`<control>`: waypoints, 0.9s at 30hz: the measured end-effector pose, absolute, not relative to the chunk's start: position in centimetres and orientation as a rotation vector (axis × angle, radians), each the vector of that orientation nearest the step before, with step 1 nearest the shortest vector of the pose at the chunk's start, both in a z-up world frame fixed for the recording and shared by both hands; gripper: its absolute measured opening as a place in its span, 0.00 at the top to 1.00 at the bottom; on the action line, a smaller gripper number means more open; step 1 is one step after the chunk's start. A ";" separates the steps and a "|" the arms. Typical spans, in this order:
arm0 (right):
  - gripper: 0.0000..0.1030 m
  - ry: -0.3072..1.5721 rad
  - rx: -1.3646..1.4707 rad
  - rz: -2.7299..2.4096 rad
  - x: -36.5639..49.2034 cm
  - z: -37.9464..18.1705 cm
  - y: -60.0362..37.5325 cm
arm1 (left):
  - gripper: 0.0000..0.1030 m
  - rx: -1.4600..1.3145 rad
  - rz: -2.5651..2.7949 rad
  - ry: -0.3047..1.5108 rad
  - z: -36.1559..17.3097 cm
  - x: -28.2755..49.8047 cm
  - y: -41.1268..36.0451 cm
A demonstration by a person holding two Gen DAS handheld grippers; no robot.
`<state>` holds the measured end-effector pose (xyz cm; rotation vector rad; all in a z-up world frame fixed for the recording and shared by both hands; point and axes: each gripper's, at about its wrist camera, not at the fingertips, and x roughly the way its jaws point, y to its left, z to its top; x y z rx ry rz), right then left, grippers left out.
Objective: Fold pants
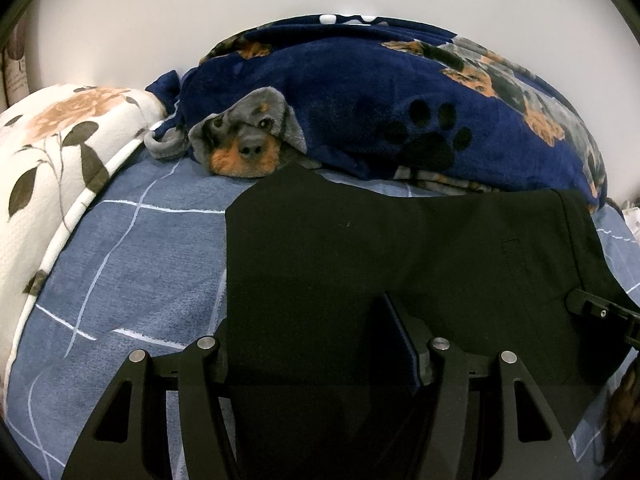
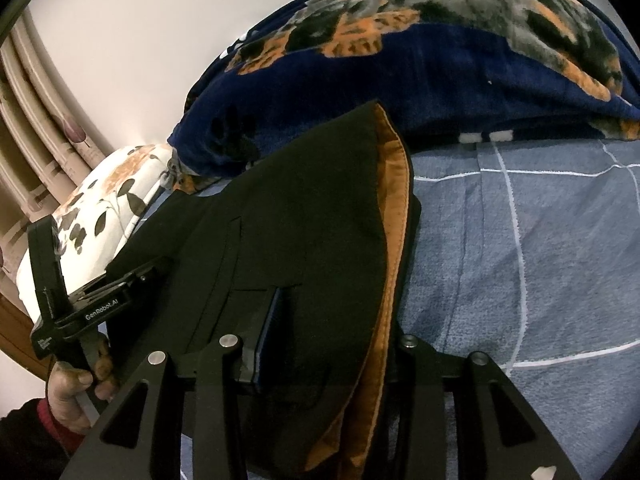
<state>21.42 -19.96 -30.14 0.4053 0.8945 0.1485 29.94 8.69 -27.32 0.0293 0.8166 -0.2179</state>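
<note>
We hold the black fabric pants [image 1: 400, 248] on the blue checked bedsheet [image 1: 132, 264]. Our left gripper [image 1: 320, 360] pinches their edge at six o'clock; the right gripper [image 2: 324, 344] clamps the orange-lined waistband [image 2: 392, 216]. Their long axis runs nine to three between us.
</note>
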 end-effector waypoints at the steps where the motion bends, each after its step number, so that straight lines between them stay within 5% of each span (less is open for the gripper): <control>1: 0.66 0.894 0.404 0.147 21.4 -30.1 -19.8 | 0.41 0.030 -0.217 0.816 -27.3 29.9 8.7; 27: 0.63 0.892 0.373 0.134 21.7 -30.2 -19.4 | 0.40 0.034 -0.212 0.815 -27.4 29.9 8.7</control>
